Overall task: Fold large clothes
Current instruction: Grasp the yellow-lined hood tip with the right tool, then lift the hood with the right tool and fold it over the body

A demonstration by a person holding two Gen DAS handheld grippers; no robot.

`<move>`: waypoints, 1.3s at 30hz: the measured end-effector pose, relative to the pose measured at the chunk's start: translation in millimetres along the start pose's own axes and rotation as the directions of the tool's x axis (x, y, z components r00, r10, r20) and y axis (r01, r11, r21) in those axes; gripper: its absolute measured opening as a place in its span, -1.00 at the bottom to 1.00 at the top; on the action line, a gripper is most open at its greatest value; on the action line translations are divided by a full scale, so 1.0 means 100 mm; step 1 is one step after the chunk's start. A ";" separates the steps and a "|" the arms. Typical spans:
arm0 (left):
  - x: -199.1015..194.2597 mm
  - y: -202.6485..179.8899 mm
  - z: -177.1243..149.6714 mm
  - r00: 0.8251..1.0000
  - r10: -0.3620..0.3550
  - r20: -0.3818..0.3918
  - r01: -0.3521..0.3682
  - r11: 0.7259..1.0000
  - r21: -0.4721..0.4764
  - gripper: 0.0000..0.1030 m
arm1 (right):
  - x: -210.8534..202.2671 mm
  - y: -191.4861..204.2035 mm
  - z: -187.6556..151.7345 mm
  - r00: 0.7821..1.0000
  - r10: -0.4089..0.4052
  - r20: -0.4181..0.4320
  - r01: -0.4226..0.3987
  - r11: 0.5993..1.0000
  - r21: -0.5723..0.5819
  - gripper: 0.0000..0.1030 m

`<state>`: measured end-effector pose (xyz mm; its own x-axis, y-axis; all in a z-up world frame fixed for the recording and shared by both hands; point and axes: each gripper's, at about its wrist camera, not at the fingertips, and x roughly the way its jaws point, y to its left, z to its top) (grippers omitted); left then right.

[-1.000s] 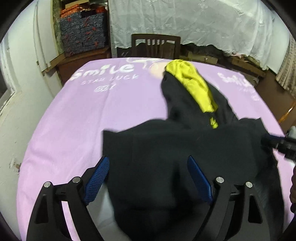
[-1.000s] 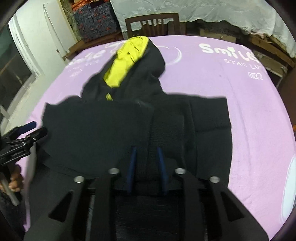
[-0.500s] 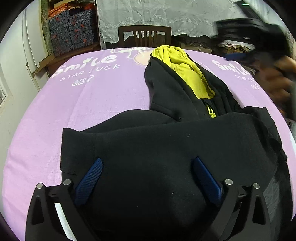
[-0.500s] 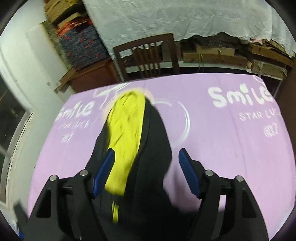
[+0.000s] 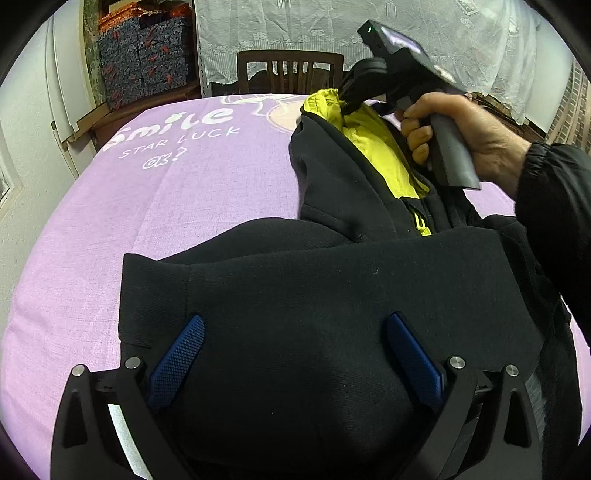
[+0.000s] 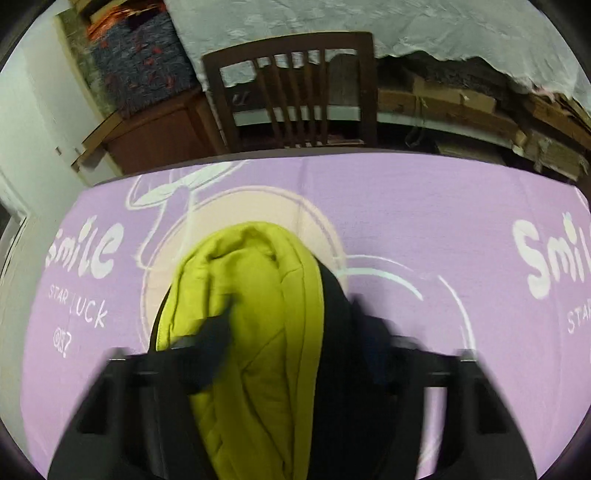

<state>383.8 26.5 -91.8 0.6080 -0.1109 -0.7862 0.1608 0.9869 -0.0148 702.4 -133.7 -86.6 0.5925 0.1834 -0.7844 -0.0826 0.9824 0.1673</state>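
Where the desk's near edge meets the lens, item one: left tool [image 5: 295, 319], released, its blue pads spread wide and hovering over black cloth without pinching it.

Item two: black hoodie [image 5: 332, 295], lying on the desk [image 5: 166, 206], which is covered by a purple cloth printed in white with "Smile" and "STAR LUCK". The body is folded into a broad dark band across the near half, its left edge square and flat on the purple. A short yellow zip end [image 5: 423, 225] shows just beyond the band, right of centre.

Item three: hood [image 6: 258, 295], black outside, yellow lining turned up, stretching from the band toward the far edge and lying over the pale round motif in the print.

Item four: right tool [image 5: 347, 101], held in the person's right hand [image 5: 461, 136], with a dark sleeve [image 5: 554, 192] at the right border. Its tip sits at the hood's far end. The jaws have just been closing, with the hood between them; one finger overlaps the yellow lining and the other lies against the black edge. The close view is smeared by motion, so I cannot tell whether the pads truly clench the fabric.

Item five, beyond the desk: wooden chair [image 5: 290, 70] at the far edge, patterned storage boxes [image 5: 147, 55] far left, white lace cloth [image 5: 369, 29] hung across the back.
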 end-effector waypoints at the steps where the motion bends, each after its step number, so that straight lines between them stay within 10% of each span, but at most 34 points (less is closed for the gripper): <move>1: 0.00 0.00 0.00 1.000 0.000 0.000 0.000 1.000 0.000 0.93 | -0.05 0.02 0.00 1.000 0.006 0.007 -0.005 1.000 -0.010 -0.62; 14: -0.05 0.06 0.00 0.999 -0.042 0.018 0.042 0.999 -0.029 0.93 | -1.78 0.24 -0.40 0.970 0.070 0.233 -0.036 0.989 -0.144 -0.70; 24: -0.58 0.36 0.14 0.983 -0.143 0.119 0.159 0.977 -0.140 0.93 | -2.90 0.42 -1.50 0.941 0.100 0.322 -0.019 0.969 -0.245 -0.70; 28: -1.03 0.53 0.33 0.910 -0.368 0.191 0.407 0.880 -0.244 0.93 | -3.06 0.48 -1.99 0.941 0.107 0.322 -0.006 0.955 -0.298 -0.70; 32: -1.09 0.44 0.56 0.775 -0.615 0.146 0.627 0.720 -0.296 0.93 | -3.07 0.52 -2.33 0.947 0.096 0.308 0.018 0.937 -0.349 -0.70; 39: -0.69 0.04 0.44 0.664 -0.748 0.014 0.682 0.598 -0.420 0.93 | -3.04 0.49 -2.66 0.940 0.084 0.331 0.052 0.923 -0.381 -0.70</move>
<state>376.3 33.4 -10.6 0.2942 -0.8131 -0.5023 0.1842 0.5639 -0.8050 304.9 -132.4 1.4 0.8150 0.2434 -0.5258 -0.3512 0.9293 -0.1141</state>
